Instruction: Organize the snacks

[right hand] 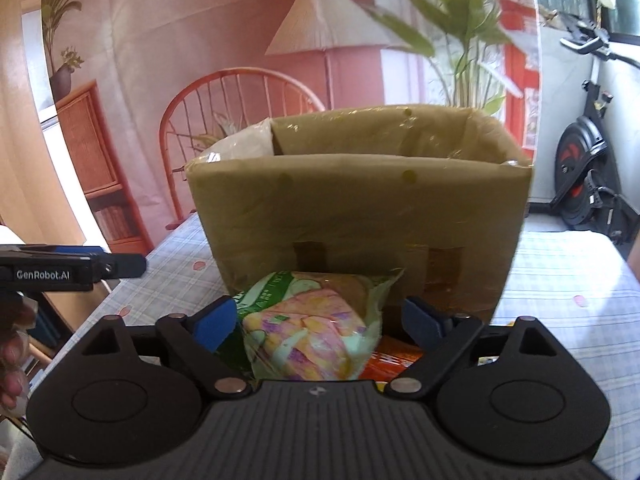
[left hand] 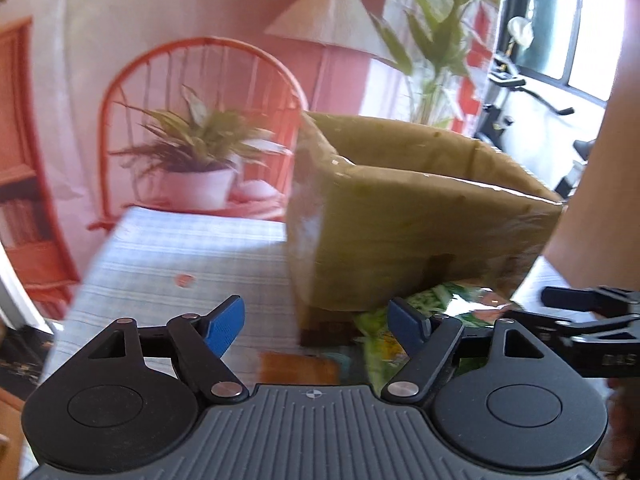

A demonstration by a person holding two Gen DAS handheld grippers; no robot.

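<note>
A brown cardboard box (left hand: pixel 420 232) (right hand: pixel 360 208) with an open top stands on the checked tablecloth. A green and pastel snack bag (right hand: pixel 312 340) lies against its near wall, between the blue pads of my right gripper (right hand: pixel 319 322). The jaws stand wide and the right pad is clear of the bag. An orange packet (right hand: pixel 392 360) lies beside the bag. My left gripper (left hand: pixel 316 326) is open over the table at the box's near left corner, with a brown-orange packet (left hand: pixel 296 368) under it. The same green bag (left hand: pixel 380 344) shows just right of it.
The checked tablecloth (left hand: pixel 180 248) ends at the table's left edge. A red wire chair (right hand: pixel 240 92) and a potted plant (left hand: pixel 196 168) stand behind the table. An exercise bike (right hand: pixel 584 184) stands at the right. A person's arm (left hand: pixel 592 200) is beside the box.
</note>
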